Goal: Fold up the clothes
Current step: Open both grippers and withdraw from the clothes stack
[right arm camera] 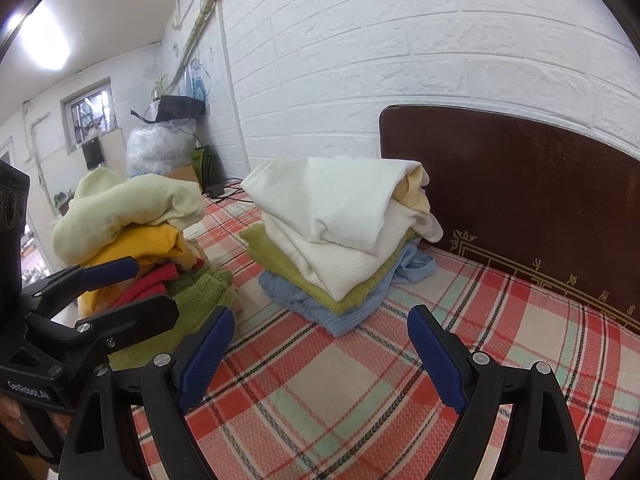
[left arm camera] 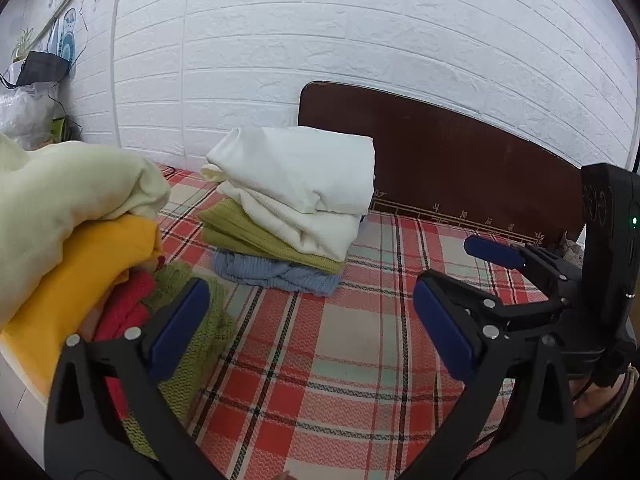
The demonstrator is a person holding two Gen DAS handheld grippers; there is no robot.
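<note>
Both grippers hang over the plaid bedcover (right arm camera: 332, 392) with nothing between their blue pads. The left gripper (left arm camera: 312, 328) is spread wide, its left pad close beside the edge of the green knit (left arm camera: 192, 344) at the foot of the unfolded heap, though whether it actually touches the wool cannot be told; its right pad stands over bare plaid. The right gripper (right arm camera: 320, 356) is likewise wide open and empty, both pads above the cover, aimed toward the folded stack (right arm camera: 340, 236). From the left wrist view the right gripper appears at the right edge, open there too, near the dark wooden headboard (left arm camera: 460, 152). The folded stack sits on the bed just in front of the headboard: a blue knit at the bottom, an olive-green garment on it, a cream knit above that, and a white piece on top. Well to the left of it lies the loose heap (right arm camera: 132, 232), a pale yellow garment over an orange-yellow one, with red and green knits underneath. A white brick-pattern wall (right arm camera: 400, 60) runs behind the bed
</note>
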